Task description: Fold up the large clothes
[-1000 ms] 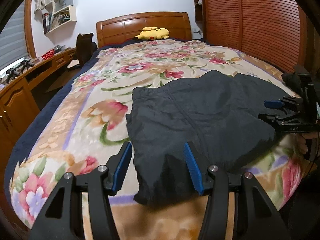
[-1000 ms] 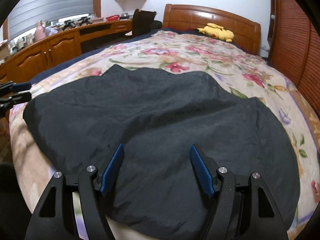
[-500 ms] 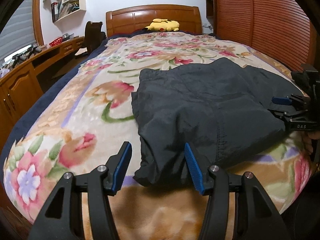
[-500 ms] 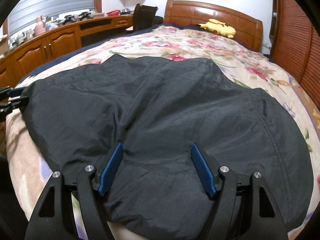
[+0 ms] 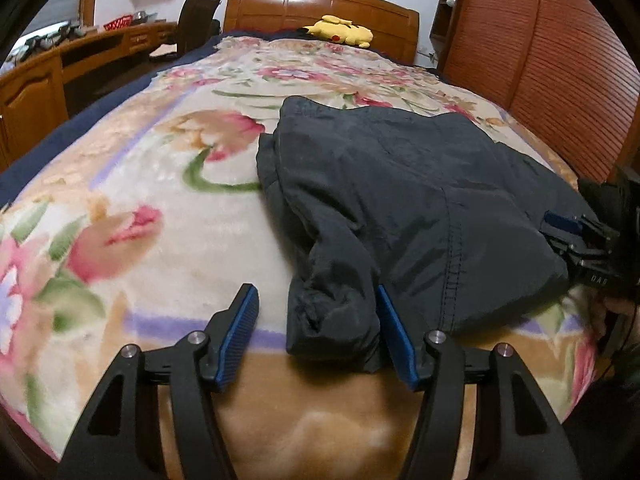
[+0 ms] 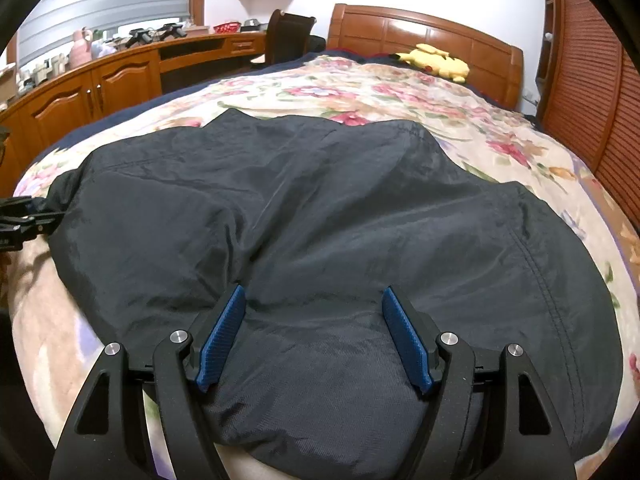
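Observation:
A large black garment [image 5: 420, 200] lies spread on the floral bedspread [image 5: 140, 208]; it also fills the right wrist view [image 6: 340, 220]. My left gripper [image 5: 318, 312] is open, its jaws standing either side of the garment's near left corner at the bed's foot edge. My right gripper [image 6: 312, 320] is open, low over the garment's near edge, with fabric between the jaws. The right gripper also shows at the right edge of the left wrist view [image 5: 576, 236]. The left gripper shows at the left edge of the right wrist view [image 6: 24, 220].
A wooden headboard [image 5: 320, 4] with a yellow plush toy [image 5: 340, 30] is at the far end. A wooden desk with cabinets [image 6: 100, 80] and a chair [image 6: 286, 36] stand on the left. A slatted wooden wardrobe [image 5: 560, 60] runs along the right.
Both grippers have moved down and in toward the garment's near edge. The left gripper has shifted left so the corner now sits between its open jaws.

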The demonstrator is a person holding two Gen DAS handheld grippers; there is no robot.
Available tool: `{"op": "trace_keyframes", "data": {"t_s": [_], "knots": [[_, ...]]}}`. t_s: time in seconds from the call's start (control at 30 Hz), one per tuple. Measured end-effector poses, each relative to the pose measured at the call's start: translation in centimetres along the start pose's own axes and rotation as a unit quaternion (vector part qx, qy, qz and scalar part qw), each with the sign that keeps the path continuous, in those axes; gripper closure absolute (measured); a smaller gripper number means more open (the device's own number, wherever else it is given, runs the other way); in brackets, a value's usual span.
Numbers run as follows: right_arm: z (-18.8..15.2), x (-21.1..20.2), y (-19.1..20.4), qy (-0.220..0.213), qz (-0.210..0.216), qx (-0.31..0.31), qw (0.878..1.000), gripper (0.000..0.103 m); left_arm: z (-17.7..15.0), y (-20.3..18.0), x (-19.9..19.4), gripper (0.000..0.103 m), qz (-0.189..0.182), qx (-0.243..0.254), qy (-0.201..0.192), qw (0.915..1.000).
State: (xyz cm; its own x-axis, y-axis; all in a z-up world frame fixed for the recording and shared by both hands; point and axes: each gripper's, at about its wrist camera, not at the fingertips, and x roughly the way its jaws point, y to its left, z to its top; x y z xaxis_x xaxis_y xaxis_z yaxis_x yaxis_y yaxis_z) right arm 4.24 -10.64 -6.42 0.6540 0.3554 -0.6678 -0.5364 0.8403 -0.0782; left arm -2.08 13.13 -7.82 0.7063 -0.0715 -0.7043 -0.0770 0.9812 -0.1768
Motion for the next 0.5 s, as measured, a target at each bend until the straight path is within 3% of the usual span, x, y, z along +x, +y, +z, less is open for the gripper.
{"op": "trace_keyframes", "data": {"t_s": [0.07,0.13,0.2,0.23,0.3,0.5], "knots": [[0.0,-0.1,0.1,-0.001,-0.003,-0.002,1.0,0.03,0.0,-0.2,0.0,0.043,0.001,-0.001,0.001,1.0],[0.0,-0.1,0.2,-0.002,-0.005,-0.004,1.0,0.03,0.0,-0.5,0.1,0.05,-0.006,0.002,0.004,1.0],[0.1,-0.2,0.2,-0.002,-0.004,-0.003,1.0,0.03,0.3,-0.6,0.0,0.074,-0.035,-0.005,0.014,0.9993],[0.1,-0.2,0.2,-0.002,-0.004,-0.003,1.0,0.03,0.5,-0.7,-0.1,0.077,-0.036,-0.005,0.017,0.9992],[0.0,-0.2,0.3,-0.001,-0.002,-0.002,1.0,0.03,1.1,-1.4,-0.9,0.093,-0.035,0.004,0.012,0.9993],[0.2,-0.2,0.1,0.007,0.011,-0.005,1.0,0.03,5.3,-3.9,-4.7,0.097,-0.037,0.016,-0.038,0.9985]]}}
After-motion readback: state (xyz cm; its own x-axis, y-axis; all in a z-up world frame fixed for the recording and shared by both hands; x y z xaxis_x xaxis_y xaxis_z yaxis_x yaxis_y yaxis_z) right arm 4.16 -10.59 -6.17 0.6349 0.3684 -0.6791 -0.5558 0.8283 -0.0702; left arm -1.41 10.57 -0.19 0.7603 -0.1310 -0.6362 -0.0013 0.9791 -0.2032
